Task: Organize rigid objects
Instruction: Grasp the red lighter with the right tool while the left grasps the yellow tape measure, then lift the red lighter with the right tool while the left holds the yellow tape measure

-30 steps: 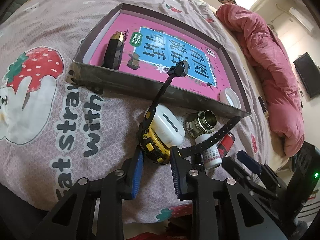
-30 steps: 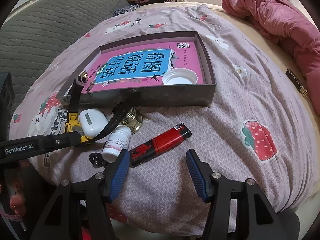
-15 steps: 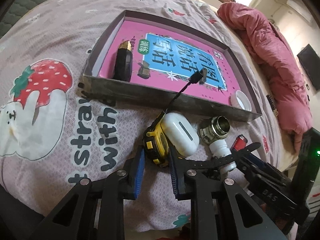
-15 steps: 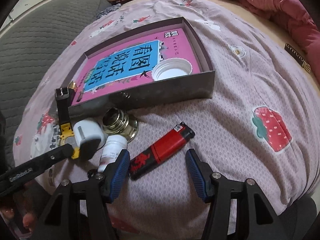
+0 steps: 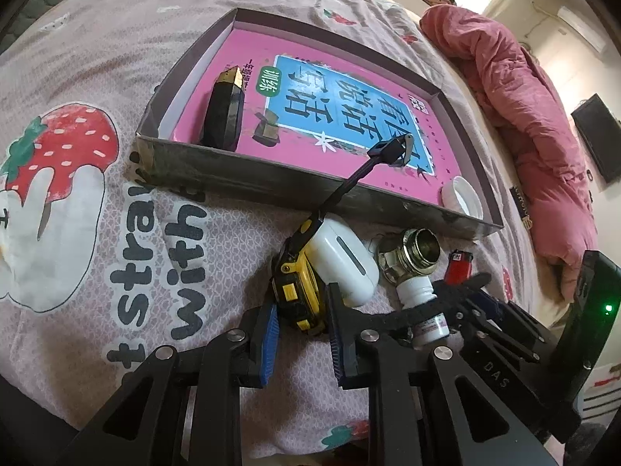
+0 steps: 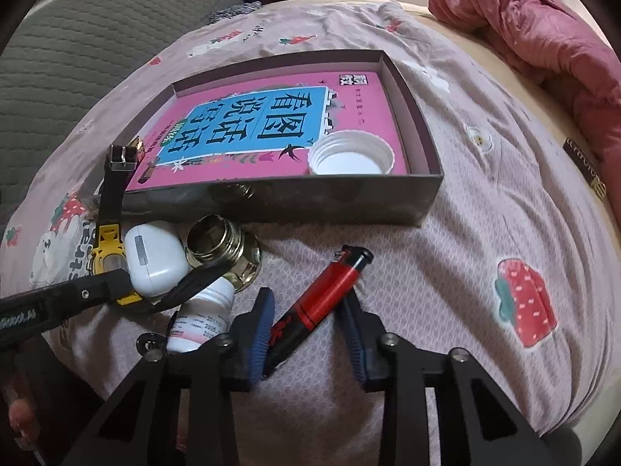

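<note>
Right fingers point(image 6: 306, 328) have dropped over the lighter point(image 6: 322, 303) on the bed point(image 6: 446, 272) and are closing, pads not yet pressing. Left fingers point(image 5: 300, 330) clench the watch point(image 5: 297, 295) by its body. Both items likely go into the box point(image 6: 423, 190) just behind.

The pink book point(image 6: 271, 124) in the shallow box bears large Chinese characters "看图说话写话" on its blue panel. The bedsheet point(image 5: 155, 256) shows "with" beside a cut-off "stra". "DAS" stands on the right hand-held gripper point(image 5: 493, 372). The white bottle's point(image 6: 198, 322) label print is too small to read.
</note>
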`<state>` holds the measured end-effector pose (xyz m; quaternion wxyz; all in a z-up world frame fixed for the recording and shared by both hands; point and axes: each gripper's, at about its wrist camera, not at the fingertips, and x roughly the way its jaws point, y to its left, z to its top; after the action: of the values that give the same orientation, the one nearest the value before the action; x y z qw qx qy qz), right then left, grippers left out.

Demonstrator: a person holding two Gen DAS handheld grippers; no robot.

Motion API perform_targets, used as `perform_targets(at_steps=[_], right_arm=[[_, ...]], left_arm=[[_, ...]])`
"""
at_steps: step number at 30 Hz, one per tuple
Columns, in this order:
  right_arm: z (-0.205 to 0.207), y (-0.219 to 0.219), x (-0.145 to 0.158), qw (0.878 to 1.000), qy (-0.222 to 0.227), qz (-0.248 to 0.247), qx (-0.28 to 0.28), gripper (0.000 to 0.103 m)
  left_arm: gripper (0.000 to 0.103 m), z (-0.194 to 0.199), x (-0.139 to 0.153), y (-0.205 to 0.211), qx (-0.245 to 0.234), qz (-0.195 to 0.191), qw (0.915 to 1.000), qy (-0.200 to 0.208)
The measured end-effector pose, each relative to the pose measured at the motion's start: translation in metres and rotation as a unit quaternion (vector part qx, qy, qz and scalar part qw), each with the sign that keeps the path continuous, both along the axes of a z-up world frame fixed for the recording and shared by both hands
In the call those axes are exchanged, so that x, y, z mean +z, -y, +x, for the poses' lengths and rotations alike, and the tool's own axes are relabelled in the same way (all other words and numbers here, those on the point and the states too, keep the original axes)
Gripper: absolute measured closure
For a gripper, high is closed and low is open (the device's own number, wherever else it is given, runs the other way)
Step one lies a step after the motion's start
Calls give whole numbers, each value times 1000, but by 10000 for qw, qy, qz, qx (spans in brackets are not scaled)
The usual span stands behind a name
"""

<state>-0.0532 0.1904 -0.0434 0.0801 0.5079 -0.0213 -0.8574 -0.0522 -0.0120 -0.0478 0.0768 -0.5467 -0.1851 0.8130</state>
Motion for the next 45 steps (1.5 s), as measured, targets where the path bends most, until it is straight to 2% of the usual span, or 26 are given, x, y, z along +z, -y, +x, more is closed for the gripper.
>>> perform_targets(at_steps=[5, 7, 22, 28, 34, 37, 45], right_arm=[[-1, -15, 1, 9999, -6, -131, -67, 85], [-2, -17, 1, 9999, -14, -146, -80, 87], [-12, -17, -7, 9993, 12, -370, -99, 87], [-14, -28, -11, 9956, 59, -911, -185, 87], [-11, -21, -10, 9980, -132, -616, -24, 89], [-8, -15, -9, 9990, -269, -326, 110, 91], [-4, -11, -7, 9989, -399, -67, 253, 92]], left_arm=[[81, -2, -2, 2, 87, -32, 10000, 0], [81, -3, -3, 3, 113, -35, 9999, -2], [82, -8, -8, 1, 144, -40, 9999, -59], [82, -10, -9, -2, 150, -132, 9997, -112], [82, -9, -9, -6, 30, -325, 9993, -186], [81, -9, -9, -5, 9, -300, 9993, -202], [84, -1, -7, -4, -90, -340, 9990, -285]])
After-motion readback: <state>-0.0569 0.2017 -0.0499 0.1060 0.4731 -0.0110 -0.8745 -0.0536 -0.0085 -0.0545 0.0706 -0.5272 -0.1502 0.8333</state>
